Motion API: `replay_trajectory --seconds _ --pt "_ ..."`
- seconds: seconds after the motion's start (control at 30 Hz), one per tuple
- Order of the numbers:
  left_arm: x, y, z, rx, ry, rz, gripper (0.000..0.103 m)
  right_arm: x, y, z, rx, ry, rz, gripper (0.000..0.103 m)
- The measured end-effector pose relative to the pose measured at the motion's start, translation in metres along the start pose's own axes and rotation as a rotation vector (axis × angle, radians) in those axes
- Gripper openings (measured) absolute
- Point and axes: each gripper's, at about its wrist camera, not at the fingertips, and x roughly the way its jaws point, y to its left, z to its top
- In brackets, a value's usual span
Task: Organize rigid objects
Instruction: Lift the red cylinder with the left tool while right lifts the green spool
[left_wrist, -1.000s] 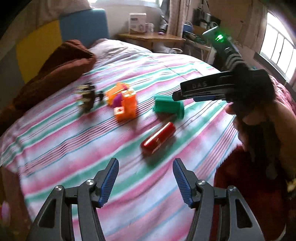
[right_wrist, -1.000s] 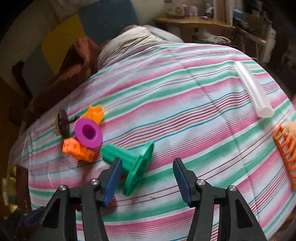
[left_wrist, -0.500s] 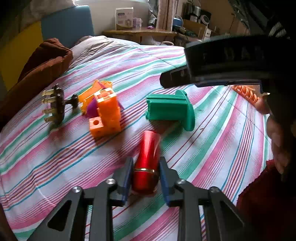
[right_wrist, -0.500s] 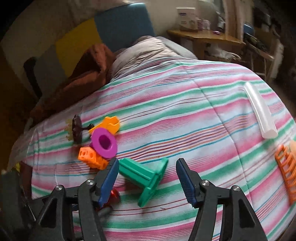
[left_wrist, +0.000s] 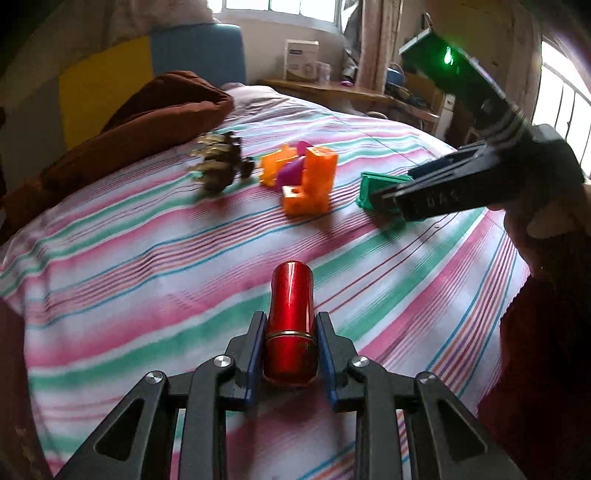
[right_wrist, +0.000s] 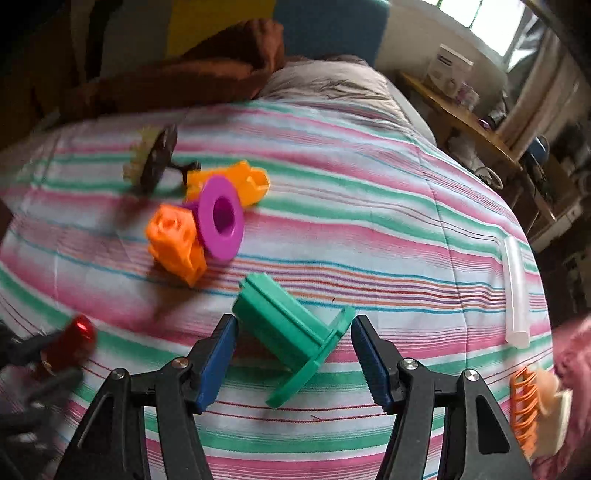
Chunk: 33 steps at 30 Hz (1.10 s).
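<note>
I am reaching my right gripper over the green plastic flanged spool, which is lying on its side on the pink-and-green striped bedspread. The jaws are standing wide apart, and the spool is sitting between them, nearer the left finger. Its long axis is running diagonally across my gap, the ribbed end pointing up toward the left finger and the broad flange lying low toward the right one. Judging from that, I need to twist my wrist so the pads meet the barrel squarely and not the flange rim. My left gripper is clamping the glossy red metal cylinder, which is pointing straight out along the fingers. From the spool, that red cylinder is well off to the left, so my right is plainly the nearer hand.
</note>
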Motion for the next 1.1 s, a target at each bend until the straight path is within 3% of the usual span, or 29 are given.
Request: replay_trajectory --seconds 0.07,0.1,0.33,0.47,0.6,0.63,0.73,0.87,0.93,1.0,1.07,1.1 --pt "-0.005 0.003 -0.006 -0.011 -0.011 0.012 0.026 0.001 0.002 -0.001 -0.017 0.007 -0.012 0.055" --pt "-0.007 0.005 -0.008 -0.019 -0.016 0.014 0.026 0.0 0.001 -0.001 -0.018 0.005 -0.007 0.04" --pt "-0.016 0.016 -0.019 -0.086 -0.037 -0.004 0.026 -0.015 -0.026 -0.005 0.195 -0.051 0.264 0.04" --pt "-0.014 0.019 -0.02 -0.098 -0.04 -0.009 0.026 -0.002 -0.028 -0.014 0.243 0.045 0.325 0.041" --pt "-0.014 0.019 -0.019 -0.101 -0.038 -0.013 0.026 -0.001 -0.019 -0.014 0.188 0.069 0.254 0.041" --pt "-0.014 0.02 -0.02 -0.102 -0.039 -0.013 0.026 -0.006 -0.016 -0.012 0.162 0.041 0.23 0.042" --pt "-0.014 0.019 -0.02 -0.101 -0.039 -0.013 0.026 -0.024 -0.005 -0.004 0.079 -0.073 0.131 0.06" --pt "-0.014 0.018 -0.02 -0.092 -0.037 -0.002 0.026 -0.032 0.015 0.006 -0.041 -0.162 0.059 0.06" --pt "-0.013 0.017 -0.02 -0.089 -0.037 0.003 0.026 -0.02 0.024 0.011 -0.096 -0.133 0.048 0.056" --pt "-0.013 0.017 -0.02 -0.089 -0.037 0.003 0.026 -0.007 0.037 0.01 -0.171 -0.081 0.011 0.046" --pt "-0.013 0.018 -0.02 -0.091 -0.037 0.0 0.026 0.003 0.047 0.008 -0.231 -0.05 -0.042 0.03" --pt "-0.013 0.018 -0.02 -0.092 -0.037 0.0 0.026 0.0 0.044 0.006 -0.219 -0.048 -0.039 0.03"
